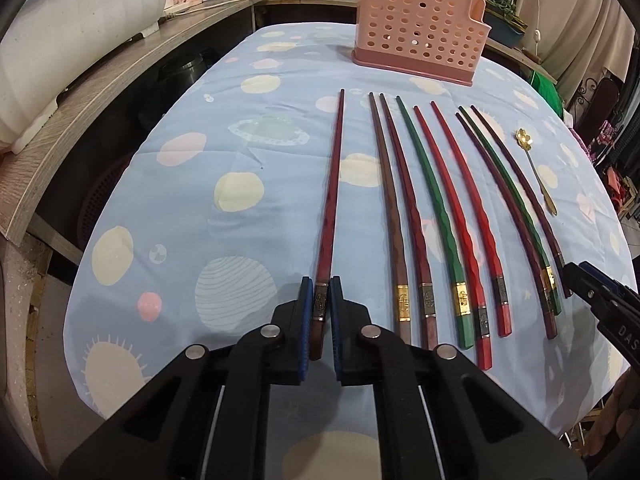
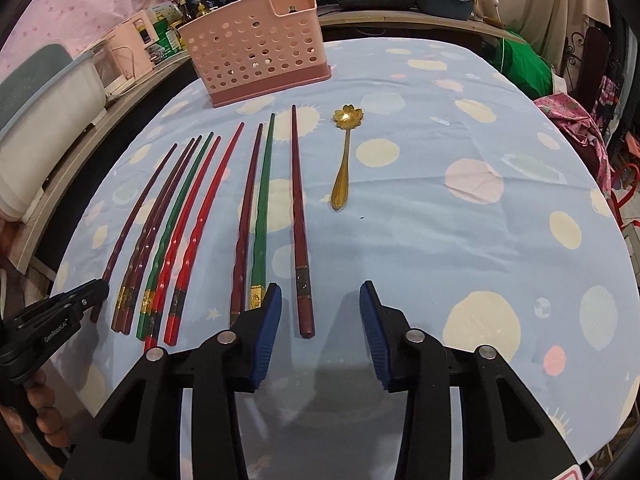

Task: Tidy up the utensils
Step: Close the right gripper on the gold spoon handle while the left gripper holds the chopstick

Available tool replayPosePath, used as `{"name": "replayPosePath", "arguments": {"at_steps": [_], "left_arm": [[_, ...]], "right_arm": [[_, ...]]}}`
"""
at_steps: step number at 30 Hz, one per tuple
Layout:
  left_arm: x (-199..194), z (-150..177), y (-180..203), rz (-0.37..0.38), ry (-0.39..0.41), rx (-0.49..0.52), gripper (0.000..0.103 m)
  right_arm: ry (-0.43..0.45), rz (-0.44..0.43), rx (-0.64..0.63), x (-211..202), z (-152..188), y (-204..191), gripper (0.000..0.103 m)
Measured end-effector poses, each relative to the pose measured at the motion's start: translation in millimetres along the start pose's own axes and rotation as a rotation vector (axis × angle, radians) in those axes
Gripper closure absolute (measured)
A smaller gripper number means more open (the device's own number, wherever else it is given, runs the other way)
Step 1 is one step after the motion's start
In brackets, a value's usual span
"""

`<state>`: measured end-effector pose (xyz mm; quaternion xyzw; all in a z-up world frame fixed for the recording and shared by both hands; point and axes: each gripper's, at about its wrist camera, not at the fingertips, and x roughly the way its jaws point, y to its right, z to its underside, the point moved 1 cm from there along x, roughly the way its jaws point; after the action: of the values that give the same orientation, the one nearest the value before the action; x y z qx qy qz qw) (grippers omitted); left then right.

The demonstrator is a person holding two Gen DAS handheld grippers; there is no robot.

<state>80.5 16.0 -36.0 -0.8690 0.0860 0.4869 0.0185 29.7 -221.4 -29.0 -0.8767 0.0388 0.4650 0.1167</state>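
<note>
The left gripper [image 1: 320, 300] has its fingers clamped on the thick end of the leftmost dark red chopstick [image 1: 331, 200], probably to lift it toward the pink perforated holder [image 1: 416, 28] at the far side of the bench [image 1: 180, 240]. The right gripper [image 2: 320, 312] hangs with fingers apart around the butt of the rightmost maroon chopstick [image 2: 298, 208], not yet pressing it. The other chopsticks lie side by side between them, with the gold spoon [image 2: 345, 152] off to their right. As far as its holes show, the holder looks empty.
</note>
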Motion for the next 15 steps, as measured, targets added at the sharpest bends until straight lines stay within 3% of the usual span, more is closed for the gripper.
{"name": "replayPosePath", "arguments": {"at_steps": [10, 15], "left_arm": [[0.2, 1.3, -0.2, -0.002, 0.006, 0.0, 0.095], [0.3, 1.1, 0.0, -0.001, 0.01, 0.001, 0.095]], "right_arm": [[0.065, 0.025, 0.044, 7.7, -40.9, 17.5, 0.069], [0.043, 0.036, 0.036, 30.0, -56.2, 18.5, 0.069]]}}
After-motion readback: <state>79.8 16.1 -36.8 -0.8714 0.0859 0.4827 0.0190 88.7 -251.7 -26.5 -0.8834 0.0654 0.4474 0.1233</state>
